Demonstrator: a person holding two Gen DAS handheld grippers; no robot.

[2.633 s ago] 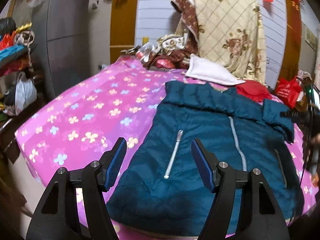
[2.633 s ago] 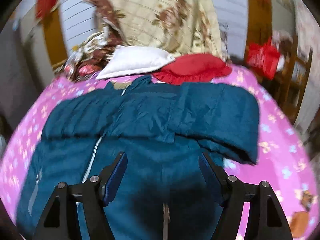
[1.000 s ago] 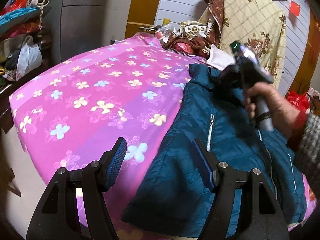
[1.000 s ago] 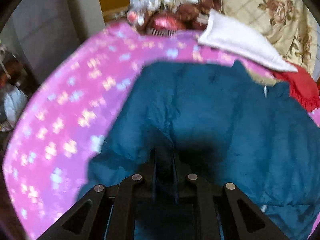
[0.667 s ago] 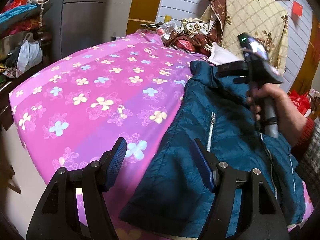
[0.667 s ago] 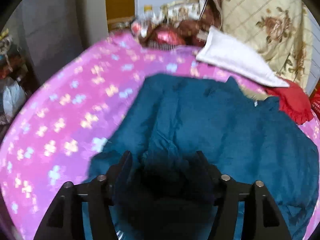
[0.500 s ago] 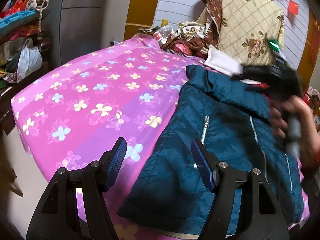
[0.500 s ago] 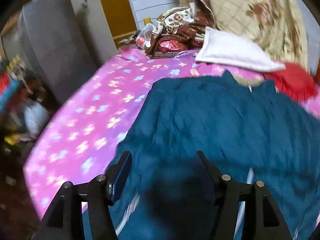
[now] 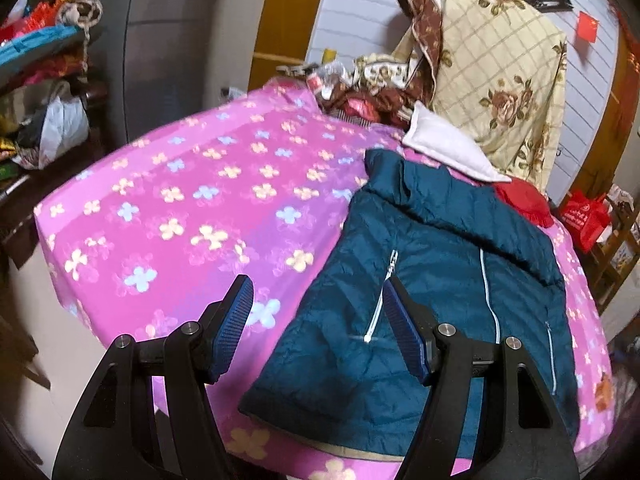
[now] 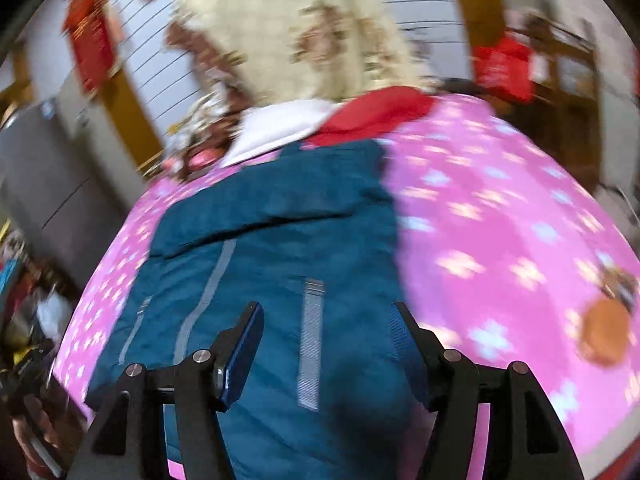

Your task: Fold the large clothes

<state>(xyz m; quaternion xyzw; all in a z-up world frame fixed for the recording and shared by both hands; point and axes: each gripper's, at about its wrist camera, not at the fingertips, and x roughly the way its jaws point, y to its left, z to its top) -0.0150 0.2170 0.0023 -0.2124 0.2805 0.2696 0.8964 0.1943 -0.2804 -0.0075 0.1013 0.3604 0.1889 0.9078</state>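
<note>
A teal padded jacket (image 9: 440,280) lies front-up on the pink flowered bed (image 9: 180,208), its sleeves folded across the chest. My left gripper (image 9: 320,320) hangs open above the jacket's left hem edge, with nothing between its blue pads. The right wrist view is blurred. It shows the same jacket (image 10: 280,240) from its right side. My right gripper (image 10: 324,344) is open over the jacket's lower right part and holds nothing. A hand (image 10: 32,420) with the other gripper shows at that view's bottom left.
At the head of the bed lie a white pillow (image 9: 448,148), a red cloth (image 9: 524,200) and a heaped floral quilt (image 9: 500,80). A red bag (image 9: 584,216) stands at the right. A grey cabinet (image 9: 172,40) and cluttered shelves (image 9: 40,80) stand left of the bed.
My right gripper let go of the dark teal fabric, opened, and swung right out of the left wrist view. The left gripper rose a little.
</note>
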